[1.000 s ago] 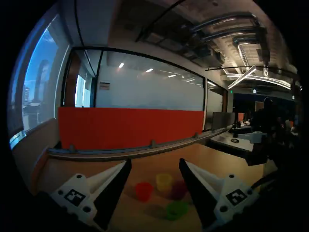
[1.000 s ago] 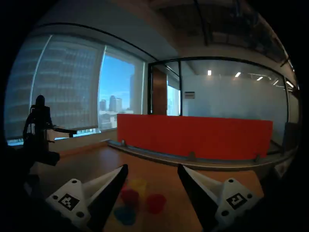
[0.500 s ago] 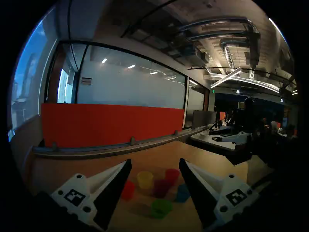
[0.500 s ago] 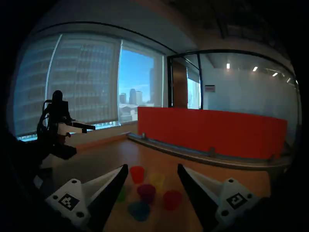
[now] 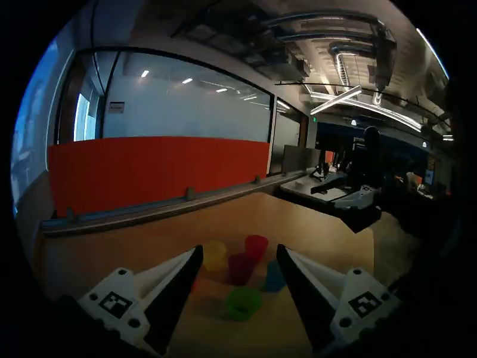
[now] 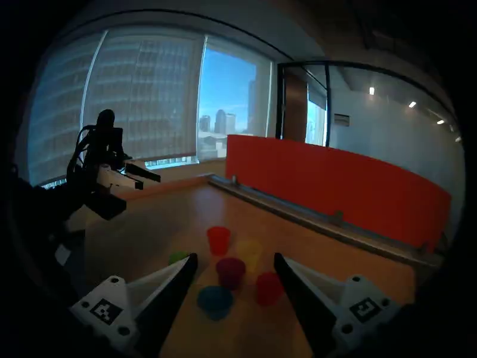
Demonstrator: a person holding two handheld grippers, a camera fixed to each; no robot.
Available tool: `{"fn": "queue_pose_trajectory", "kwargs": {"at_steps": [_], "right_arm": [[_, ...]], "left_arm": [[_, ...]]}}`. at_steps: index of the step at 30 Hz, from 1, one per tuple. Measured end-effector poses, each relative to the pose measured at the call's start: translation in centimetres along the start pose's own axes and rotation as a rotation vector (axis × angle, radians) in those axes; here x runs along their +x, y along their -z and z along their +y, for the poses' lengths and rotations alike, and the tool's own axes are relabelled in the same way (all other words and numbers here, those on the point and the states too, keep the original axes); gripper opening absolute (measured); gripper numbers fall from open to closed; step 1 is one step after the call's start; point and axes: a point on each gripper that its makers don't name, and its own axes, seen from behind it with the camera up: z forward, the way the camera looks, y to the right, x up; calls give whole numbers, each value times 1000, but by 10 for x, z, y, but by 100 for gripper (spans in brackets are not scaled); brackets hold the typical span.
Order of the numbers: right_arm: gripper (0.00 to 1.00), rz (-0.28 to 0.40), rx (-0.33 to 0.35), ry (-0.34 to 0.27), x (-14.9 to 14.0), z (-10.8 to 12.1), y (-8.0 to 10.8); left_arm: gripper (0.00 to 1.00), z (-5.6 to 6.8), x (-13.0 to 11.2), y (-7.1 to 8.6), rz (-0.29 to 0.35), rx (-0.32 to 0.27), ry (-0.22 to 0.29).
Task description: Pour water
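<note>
The left tool (image 5: 238,247) is hanging open over a brown wooden surface (image 5: 310,230). Its two fingers are spread wide apart and are gripping nothing. The right tool (image 6: 234,256) is open in the same way, with its fingers far apart and nothing between them.

Little cups are standing close together on the surface, just ahead of both tools. In the left gripper view, a yellow cup (image 5: 214,255) and a red cup (image 5: 256,246) are sitting at the back. A dark red cup (image 5: 240,267) is sitting in the middle, with a blue cup (image 5: 274,275) beside it. A green cup (image 5: 242,302) is sitting nearest. In the right gripper view, a second red cup (image 6: 268,287) is standing near the right finger.

Each tool is wearing small square tags (image 5: 115,303) with black and white block shapes on them. A small sign (image 5: 116,107) is hanging on the glass wall above the long orange panel (image 5: 155,167). Its writing is too tiny to read.
</note>
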Motion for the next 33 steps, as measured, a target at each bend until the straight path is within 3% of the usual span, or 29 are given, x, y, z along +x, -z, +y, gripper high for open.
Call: {"fn": "queue_pose_trajectory", "kwargs": {"at_steps": [14,33], "right_arm": [[99,-123,69,8,-59,-12,-24],[99,-252,104,14,-133,-29,-52]], "left_arm": [[91,-12,-55,-20,-120,10,-19],[91,-7,-126,-31,-225,-4,10]]}}
